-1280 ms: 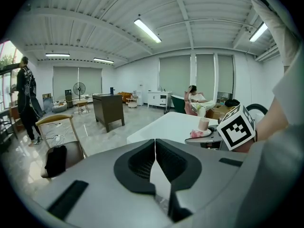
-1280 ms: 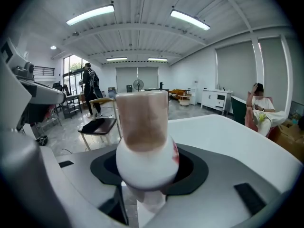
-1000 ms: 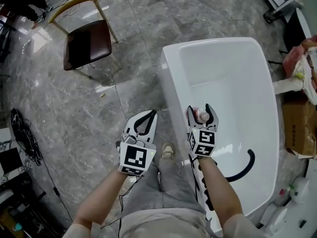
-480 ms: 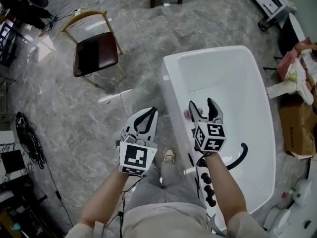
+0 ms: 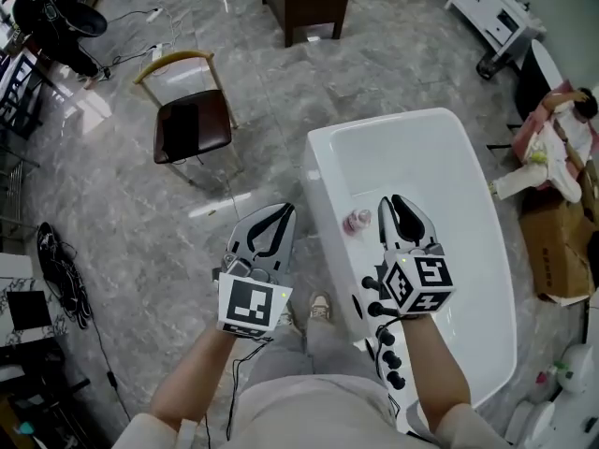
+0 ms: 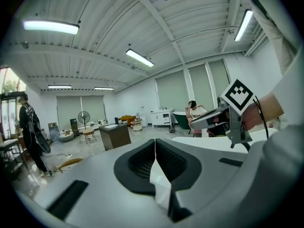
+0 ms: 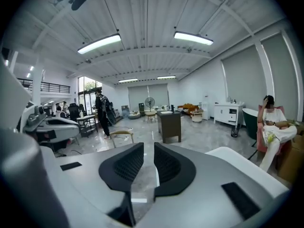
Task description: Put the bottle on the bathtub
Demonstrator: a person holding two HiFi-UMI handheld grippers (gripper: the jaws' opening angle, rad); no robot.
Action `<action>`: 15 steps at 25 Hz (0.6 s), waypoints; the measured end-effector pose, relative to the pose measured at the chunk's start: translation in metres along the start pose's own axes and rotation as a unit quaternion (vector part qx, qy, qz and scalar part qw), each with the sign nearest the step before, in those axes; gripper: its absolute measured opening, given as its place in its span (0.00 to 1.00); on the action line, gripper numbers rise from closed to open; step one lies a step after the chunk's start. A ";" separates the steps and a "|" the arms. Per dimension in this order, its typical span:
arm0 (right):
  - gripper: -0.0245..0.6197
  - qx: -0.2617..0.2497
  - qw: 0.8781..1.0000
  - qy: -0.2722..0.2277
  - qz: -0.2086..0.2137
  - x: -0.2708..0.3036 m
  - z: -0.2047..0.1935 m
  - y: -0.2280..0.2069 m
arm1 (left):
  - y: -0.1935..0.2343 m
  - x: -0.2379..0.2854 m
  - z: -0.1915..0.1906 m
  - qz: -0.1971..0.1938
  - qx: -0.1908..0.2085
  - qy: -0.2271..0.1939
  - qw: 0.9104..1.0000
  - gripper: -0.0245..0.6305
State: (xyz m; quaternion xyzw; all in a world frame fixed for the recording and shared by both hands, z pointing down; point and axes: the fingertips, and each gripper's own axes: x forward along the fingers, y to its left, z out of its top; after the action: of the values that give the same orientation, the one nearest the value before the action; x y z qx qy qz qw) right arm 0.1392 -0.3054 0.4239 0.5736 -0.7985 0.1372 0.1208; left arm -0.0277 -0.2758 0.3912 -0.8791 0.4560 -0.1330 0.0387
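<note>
A small pink bottle (image 5: 357,221) lies on the left edge of the white bathtub (image 5: 468,251), free of both grippers. My right gripper (image 5: 393,201) hovers just to the right of it, over the tub; its jaws have come together to a thin slit and hold nothing (image 7: 148,148). My left gripper (image 5: 281,211) hangs over the floor beside the tub's left wall, shut and empty, with its tips touching (image 6: 154,141). The bottle does not show in either gripper view.
A wooden chair with a brown seat (image 5: 192,124) stands on the marble floor at the far left, and a dark cabinet (image 5: 307,3) beyond it. A cardboard box (image 5: 562,241) and a seated person (image 5: 552,148) are right of the tub. Cables (image 5: 61,269) lie at the left.
The right gripper opened, left the bottle on the tub's edge, moved off to the right and closed its jaws. The left gripper stayed put. The head view tipped farther forward.
</note>
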 end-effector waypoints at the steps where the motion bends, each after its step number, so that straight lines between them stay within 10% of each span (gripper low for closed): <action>1: 0.17 -0.003 1.000 -0.003 0.009 -0.007 0.010 0.005 | 0.000 -0.004 0.007 -0.001 0.013 -0.002 1.000 0.07; 15: 0.08 -0.051 0.992 -0.056 0.104 -0.114 0.102 0.060 | -0.024 -0.067 0.097 -0.005 0.056 -0.042 0.998 0.07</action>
State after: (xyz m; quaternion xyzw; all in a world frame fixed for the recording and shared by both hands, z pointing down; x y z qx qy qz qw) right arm 0.1140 -0.2225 0.2842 0.4871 -0.8654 0.0759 0.0894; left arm -0.0195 -0.2123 0.2893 -0.8825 0.4417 -0.1215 0.1064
